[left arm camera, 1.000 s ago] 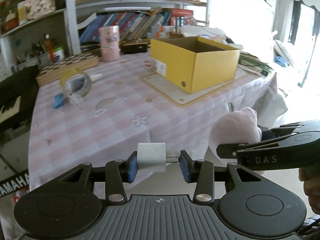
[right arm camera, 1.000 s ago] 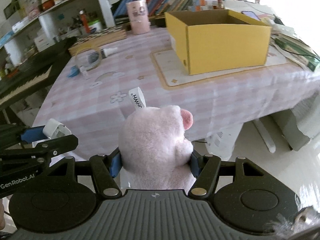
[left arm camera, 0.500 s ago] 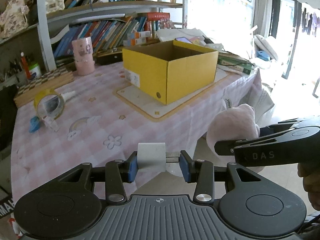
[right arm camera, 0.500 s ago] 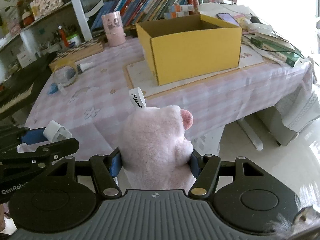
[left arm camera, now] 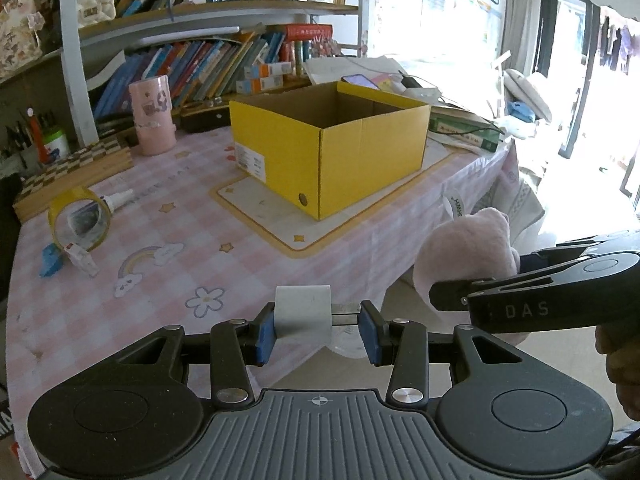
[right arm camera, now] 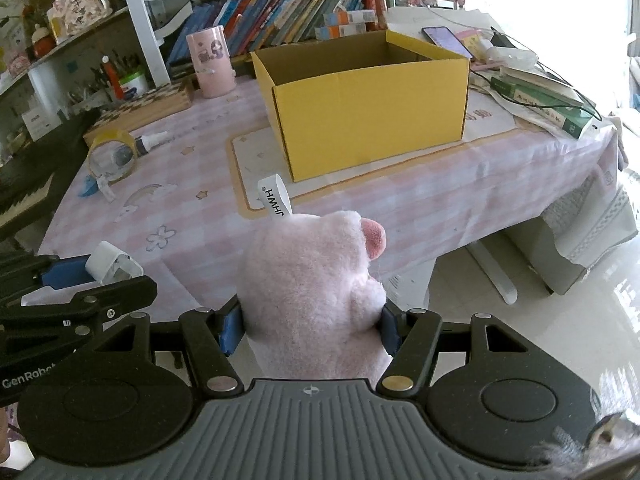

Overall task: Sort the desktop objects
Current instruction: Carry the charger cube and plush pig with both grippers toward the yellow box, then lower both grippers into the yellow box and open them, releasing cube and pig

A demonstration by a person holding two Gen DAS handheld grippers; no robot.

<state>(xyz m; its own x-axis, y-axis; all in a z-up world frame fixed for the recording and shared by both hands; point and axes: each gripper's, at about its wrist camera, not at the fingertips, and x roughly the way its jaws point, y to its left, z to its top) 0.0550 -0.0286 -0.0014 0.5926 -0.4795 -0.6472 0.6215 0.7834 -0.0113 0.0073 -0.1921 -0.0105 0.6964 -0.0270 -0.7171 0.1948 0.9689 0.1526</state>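
My left gripper (left arm camera: pixel 318 320) is shut on a small white charger plug (left arm camera: pixel 303 312): one pad presses its body, the other its metal prongs. It hangs over the table's front edge. My right gripper (right arm camera: pixel 310 320) is shut on a pink plush toy (right arm camera: pixel 312 280) with a white tag (right arm camera: pixel 274 198), held off the table's front edge. That plush (left arm camera: pixel 468 248) also shows at the right of the left wrist view. An open, empty-looking yellow cardboard box (left arm camera: pixel 332 148) stands on a cream mat (left arm camera: pixel 280 220) ahead of both grippers; in the right wrist view the box (right arm camera: pixel 368 108) is straight ahead.
On the pink checked tablecloth (left arm camera: pixel 168 264) lie a yellow tape roll (left arm camera: pixel 80 220), a small glue bottle (left arm camera: pixel 118 200) and a blue clip (left arm camera: pixel 50 266) at the left. A pink cup (left arm camera: pixel 154 116) and a chequered board (left arm camera: pixel 76 164) stand behind. Green books (right arm camera: pixel 540 100) and cables lie right of the box.
Both grippers have moved along the table's front edge, so the yellow box has slid from the right towards the middle of each view. Both grips are unchanged.
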